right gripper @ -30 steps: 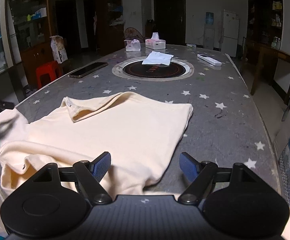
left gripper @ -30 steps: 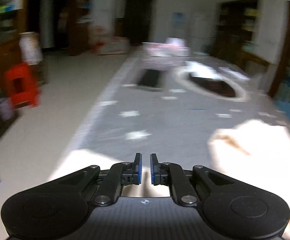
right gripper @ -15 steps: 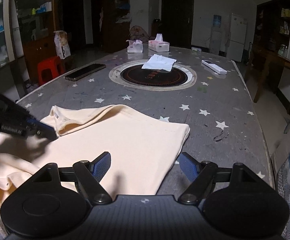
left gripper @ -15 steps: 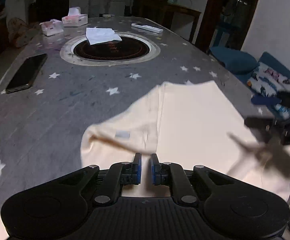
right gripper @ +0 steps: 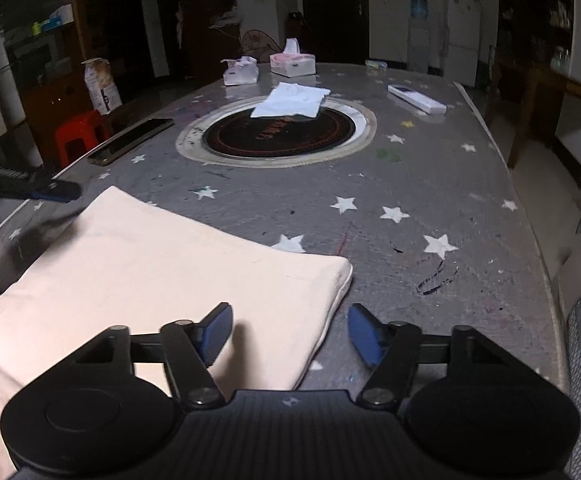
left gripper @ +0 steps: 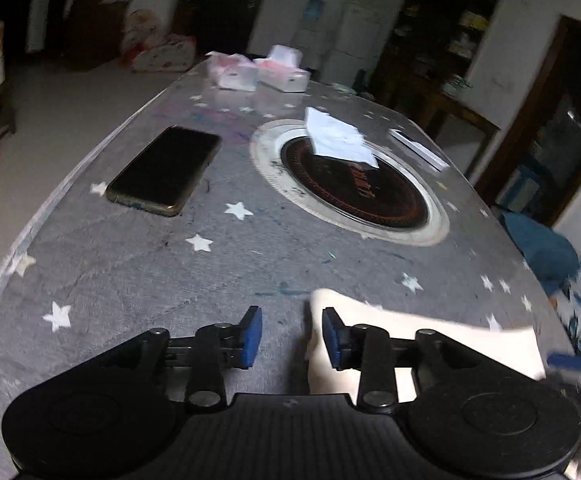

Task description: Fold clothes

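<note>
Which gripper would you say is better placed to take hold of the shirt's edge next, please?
Probably the right gripper: its closing jaws straddle the shirt's edge. The left gripper, opening, has only table between its pads.

Cream garment (right gripper: 162, 276) lies folded flat on the starred table.

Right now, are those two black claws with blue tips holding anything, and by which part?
Nothing is held. The left gripper is opening beside the cream folded garment's corner; the right gripper is closing around its edge, pads not yet touching.
</note>
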Demonstrator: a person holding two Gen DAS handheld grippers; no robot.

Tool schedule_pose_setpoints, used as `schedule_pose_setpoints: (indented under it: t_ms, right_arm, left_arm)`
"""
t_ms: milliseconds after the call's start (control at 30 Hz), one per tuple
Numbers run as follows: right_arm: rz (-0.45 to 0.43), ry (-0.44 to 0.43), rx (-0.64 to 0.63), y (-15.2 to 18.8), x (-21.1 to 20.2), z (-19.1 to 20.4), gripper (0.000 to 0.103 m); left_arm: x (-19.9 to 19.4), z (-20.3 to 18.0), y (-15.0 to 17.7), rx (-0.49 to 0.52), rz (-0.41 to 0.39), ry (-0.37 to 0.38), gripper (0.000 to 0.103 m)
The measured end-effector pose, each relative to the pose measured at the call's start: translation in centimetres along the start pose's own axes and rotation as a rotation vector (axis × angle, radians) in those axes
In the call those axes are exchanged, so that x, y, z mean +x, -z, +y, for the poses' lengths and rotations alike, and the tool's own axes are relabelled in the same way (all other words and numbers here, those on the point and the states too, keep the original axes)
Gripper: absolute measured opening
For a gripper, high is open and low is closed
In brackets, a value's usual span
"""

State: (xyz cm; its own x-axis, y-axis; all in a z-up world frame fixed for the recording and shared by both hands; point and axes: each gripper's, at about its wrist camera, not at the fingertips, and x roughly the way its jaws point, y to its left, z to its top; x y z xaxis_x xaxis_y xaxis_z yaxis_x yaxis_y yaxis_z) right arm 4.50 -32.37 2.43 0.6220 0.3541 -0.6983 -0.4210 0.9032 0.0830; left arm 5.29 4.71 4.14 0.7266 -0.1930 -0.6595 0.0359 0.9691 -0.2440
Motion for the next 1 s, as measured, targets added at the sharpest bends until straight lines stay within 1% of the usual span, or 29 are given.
schedule_pose_setpoints:
  t_ms: [67, 100, 133, 200, 267, 300, 333, 367, 433, 500, 533, 567, 600, 667, 700, 767, 867, 933, 1000]
  right_arm:
    - [0.01, -0.002, 0.011, -0.2, 0.8, -0.2, 0.05]
    - [0.012, 0.001, 0.016, -0.2, 1.2, -0.3, 0.047]
    - [0.007, 0.008, 0.018, -0.3, 1.5, -0.3, 0.042]
    - [0.0, 0.018, 0.023, -0.6, 1.8, -0.5, 0.033]
    - [-0.004, 0.025, 0.026, -0.9, 2.0, -0.7, 0.011]
    - [-0.006, 0.03, 0.021, -1.1, 2.2, -0.8, 0.009]
    - [-0.008, 0.039, 0.016, -1.4, 2.3, -0.9, 0.006]
    - [-0.012, 0.047, 0.01, -1.7, 2.5, -1.1, 0.004]
    - [-0.021, 0.061, -0.006, -2.3, 3.2, -1.3, 0.004]
    - [-0.017, 0.074, -0.009, -2.7, 3.9, -1.5, 0.005]
    - [-0.019, 0.076, -0.01, -2.9, 4.0, -1.5, 0.009]
    - [-0.021, 0.078, -0.011, -3.0, 4.2, -1.6, 0.012]
    - [-0.025, 0.082, -0.011, -3.1, 4.1, -1.5, 0.016]
    - [-0.039, 0.069, -0.015, -3.0, 2.7, -1.1, 0.017]
    - [-0.046, 0.057, -0.019, -2.8, 1.8, -0.8, 0.017]
    - [-0.056, 0.014, -0.042, -2.3, -0.3, 0.2, 0.017]
    - [-0.054, -0.081, -0.09, -0.9, -3.6, 2.4, 0.018]
    - [-0.042, -0.143, -0.131, 0.4, -5.4, 4.1, 0.021]
    - [-0.023, -0.204, -0.171, 1.8, -7.2, 5.9, 0.021]
  left_arm:
    - [0.1, -0.8, 0.4, 0.071, 0.004, 0.003, 0.041]
    - [0.5, -1.2, 0.6, 0.102, 0.013, -0.004, 0.041]
    - [0.9, -1.7, 0.8, 0.132, 0.022, -0.012, 0.039]
    - [1.8, -2.2, 0.9, 0.163, 0.04, -0.022, 0.038]
    - [2.7, -2.5, 0.8, 0.191, 0.038, -0.035, 0.023]
    - [3.1, -2.6, 0.6, 0.202, 0.034, -0.037, 0.016]
    - [3.4, -2.7, 0.4, 0.202, 0.033, -0.041, 0.011]
    - [3.8, -2.6, 0.1, 0.204, 0.031, -0.05, 0.011]
    - [4.5, -2.7, -0.3, 0.232, 0.019, -0.084, 0.011]
    - [4.9, -2.6, -0.6, 0.235, 0.015, -0.096, 0.012]
    - [4.9, -2.6, -0.7, 0.233, 0.014, -0.101, 0.015]
    - [4.8, -2.7, -0.8, 0.232, 0.013, -0.107, 0.016]
    - [4.7, -2.8, -0.8, 0.235, 0.01, -0.11, 0.016]
    - [3.8, -3.2, -0.6, 0.25, -0.003, -0.111, 0.016]
    - [3.4, -3.5, -0.4, 0.258, -0.008, -0.099, 0.016]
    - [2.4, -4.3, 0.0, 0.273, -0.018, -0.063, 0.016]
    - [1.5, -5.4, 1.1, 0.294, -0.007, -0.013, 0.016]
    - [1.3, -6.1, 2.0, 0.308, 0.002, 0.001, 0.016]
    - [1.1, -6.6, 2.9, 0.319, 0.01, 0.01, 0.016]
